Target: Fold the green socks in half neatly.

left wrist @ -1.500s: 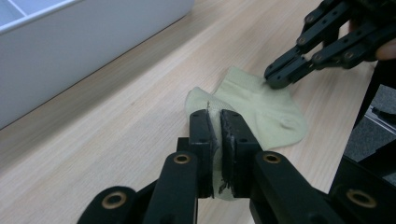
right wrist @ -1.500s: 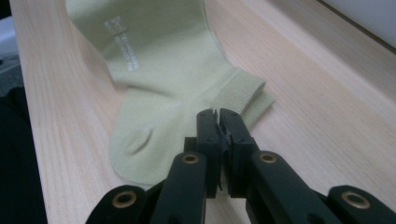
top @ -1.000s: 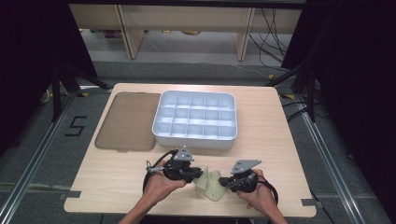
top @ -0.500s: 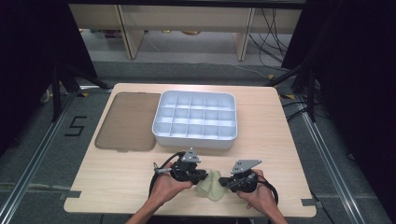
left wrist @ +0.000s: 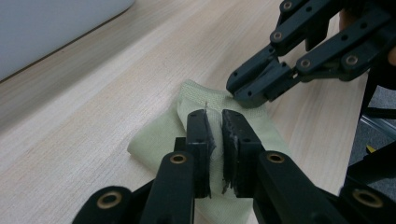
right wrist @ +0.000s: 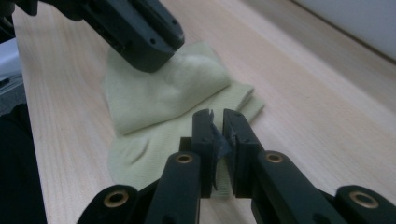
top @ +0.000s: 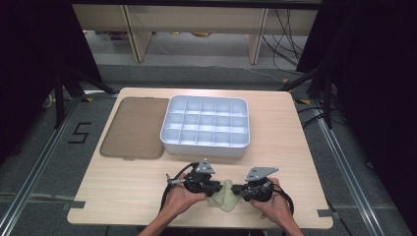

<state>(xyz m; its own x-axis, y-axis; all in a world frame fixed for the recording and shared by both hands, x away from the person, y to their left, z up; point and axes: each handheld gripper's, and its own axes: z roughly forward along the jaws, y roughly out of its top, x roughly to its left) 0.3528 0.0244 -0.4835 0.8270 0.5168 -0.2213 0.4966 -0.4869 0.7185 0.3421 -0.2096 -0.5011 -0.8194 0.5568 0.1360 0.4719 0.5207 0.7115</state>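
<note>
On the table's near edge, both tongs (top: 220, 188) (top: 238, 190) nearly closed, each pinching the pale green sock (top: 225, 198)

Near end of the pale green sock (left wrist: 161, 140) behind the left gripper's (left wrist: 214, 122) fingers (left wrist: 200, 140).

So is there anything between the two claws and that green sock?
Nothing visible. The sock lies folded on the table near its front edge, between the two hands. The left claw and the right claw are both right at the fabric, jaws nearly closed; whether either pinches cloth is unclear.
</note>
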